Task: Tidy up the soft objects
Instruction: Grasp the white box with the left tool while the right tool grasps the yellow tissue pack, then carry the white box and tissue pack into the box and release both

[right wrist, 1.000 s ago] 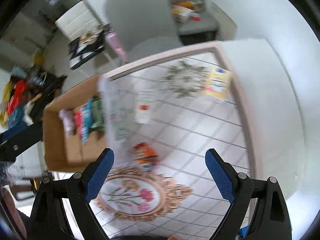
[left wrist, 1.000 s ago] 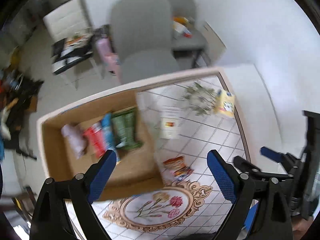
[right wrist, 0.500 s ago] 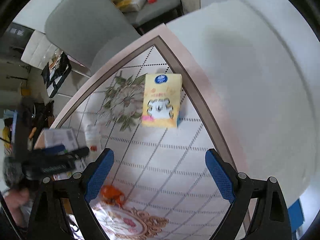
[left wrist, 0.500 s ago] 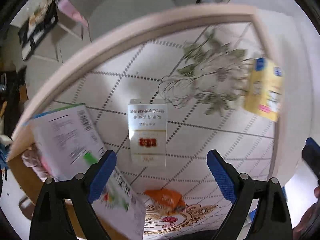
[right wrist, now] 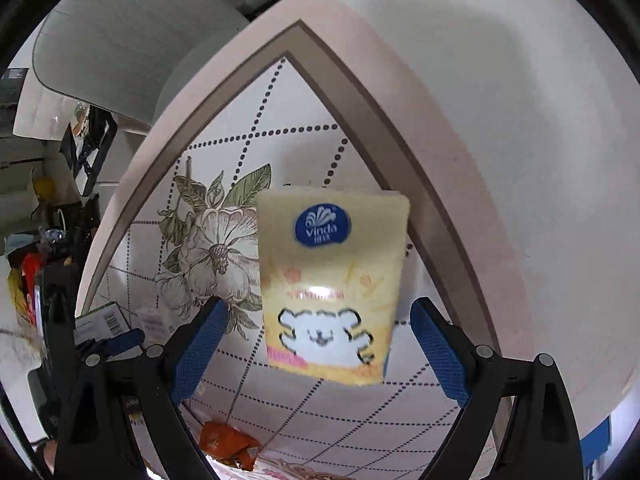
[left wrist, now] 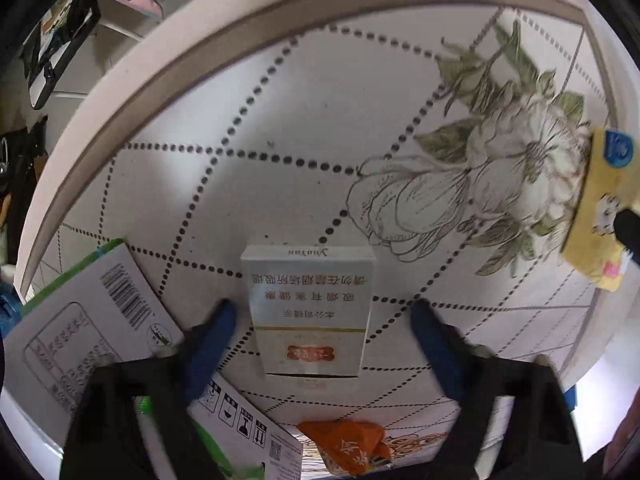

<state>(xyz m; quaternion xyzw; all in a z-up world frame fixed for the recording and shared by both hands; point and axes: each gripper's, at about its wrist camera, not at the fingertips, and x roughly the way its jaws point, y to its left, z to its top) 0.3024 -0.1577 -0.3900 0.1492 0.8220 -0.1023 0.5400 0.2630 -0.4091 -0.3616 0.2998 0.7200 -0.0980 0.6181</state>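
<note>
A white pack with gold band and red emblem (left wrist: 310, 312) lies flat on the patterned tablecloth (left wrist: 280, 92). My left gripper (left wrist: 320, 340) is open, its blue fingers on either side of the pack, not touching it. A yellow Vinda tissue pack (right wrist: 332, 280) lies near the table's right corner; it also shows in the left wrist view (left wrist: 600, 208). My right gripper (right wrist: 320, 344) is open with the tissue pack between its fingers, apart from them. An orange snack packet (left wrist: 344, 446) lies near me; it shows in the right wrist view (right wrist: 224, 444) too.
A white cardboard flap with a barcode (left wrist: 100, 344) stands at the left beside my left finger. A grey chair (right wrist: 132, 36) stands beyond the table's far edge. A white wall (right wrist: 500, 80) runs along the table's right side.
Both grippers moved forward and down. The white pack now sits between my left fingers, and the yellow tissue pack between my right fingers. Both stayed open.
</note>
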